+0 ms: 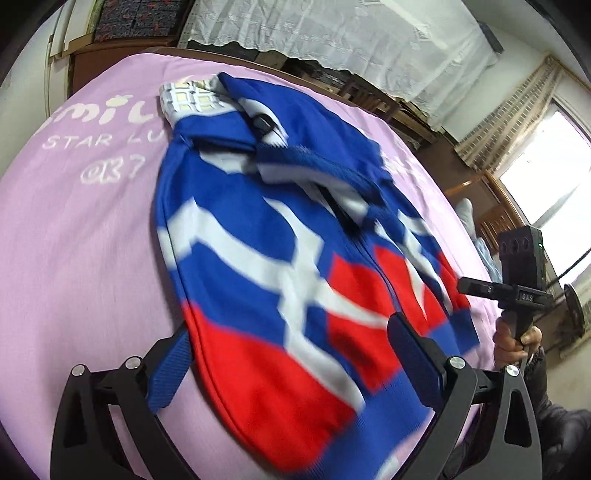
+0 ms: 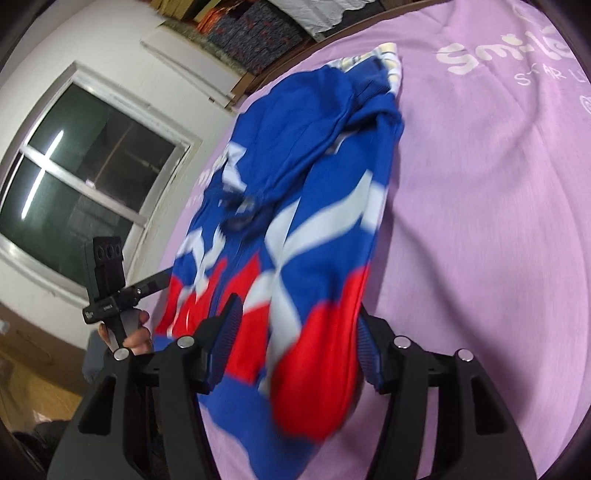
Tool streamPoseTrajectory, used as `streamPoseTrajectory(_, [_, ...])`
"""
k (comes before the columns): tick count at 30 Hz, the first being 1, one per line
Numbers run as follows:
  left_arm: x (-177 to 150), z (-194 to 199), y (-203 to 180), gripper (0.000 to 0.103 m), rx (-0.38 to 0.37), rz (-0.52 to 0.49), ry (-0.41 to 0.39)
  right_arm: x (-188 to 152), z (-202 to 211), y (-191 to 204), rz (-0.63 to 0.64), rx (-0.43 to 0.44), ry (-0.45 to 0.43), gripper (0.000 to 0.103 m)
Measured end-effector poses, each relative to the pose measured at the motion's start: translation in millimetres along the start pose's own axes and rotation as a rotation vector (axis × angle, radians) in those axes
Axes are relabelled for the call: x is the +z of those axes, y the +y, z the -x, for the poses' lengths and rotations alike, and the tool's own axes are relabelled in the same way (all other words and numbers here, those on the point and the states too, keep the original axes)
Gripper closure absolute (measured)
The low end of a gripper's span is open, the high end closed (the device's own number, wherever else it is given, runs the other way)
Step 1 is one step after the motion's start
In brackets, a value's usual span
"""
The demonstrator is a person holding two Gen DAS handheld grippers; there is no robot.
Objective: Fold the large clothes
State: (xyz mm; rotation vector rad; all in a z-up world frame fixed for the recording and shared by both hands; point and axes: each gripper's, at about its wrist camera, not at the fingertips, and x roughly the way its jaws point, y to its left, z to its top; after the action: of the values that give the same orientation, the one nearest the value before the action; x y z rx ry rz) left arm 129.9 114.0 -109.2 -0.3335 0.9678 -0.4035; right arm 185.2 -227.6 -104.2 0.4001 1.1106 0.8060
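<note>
A blue, red and white knitted sweater (image 1: 266, 258) lies lengthwise on the purple bed sheet (image 1: 74, 240), its sleeves folded in over the body. A white and yellow checked piece (image 1: 188, 96) shows at its far end. My left gripper (image 1: 288, 325) stands wide open over the red hem end, with its left pad (image 1: 170, 369) beside the sweater's edge and the right pad on the cloth. In the right wrist view the right gripper (image 2: 299, 306) is open, and a bunched red fold of the sweater (image 2: 321, 258) lies between its pads. Each view shows the other gripper at the side.
A hand (image 1: 517, 339) holds the right gripper past the bed's right edge. A lace curtain (image 1: 332, 33) and dark wooden furniture (image 1: 461, 177) stand behind the bed. A window (image 2: 85, 166) is on the left wall. Bare sheet (image 2: 498, 221) spreads to the right of the sweater.
</note>
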Motion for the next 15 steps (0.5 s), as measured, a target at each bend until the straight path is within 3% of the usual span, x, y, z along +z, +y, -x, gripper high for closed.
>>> streamPoseTrajectory(5, [-28,13,-13,0.003,-0.011,-0.03,-0.005,-28,9,6,0.018,0.004,-0.011,0.045])
streamPoseTrajectory(11, [-27,8,-12,0.004,-0.029,-0.023,-0.024,-45,10,11,0.049,0.01,-0.031,0.046])
streamPoseTrajectory(15, [-26,7,-12,0.013,-0.017,-0.032,-0.029,-44,10,6,0.031,0.009,-0.041,0.058])
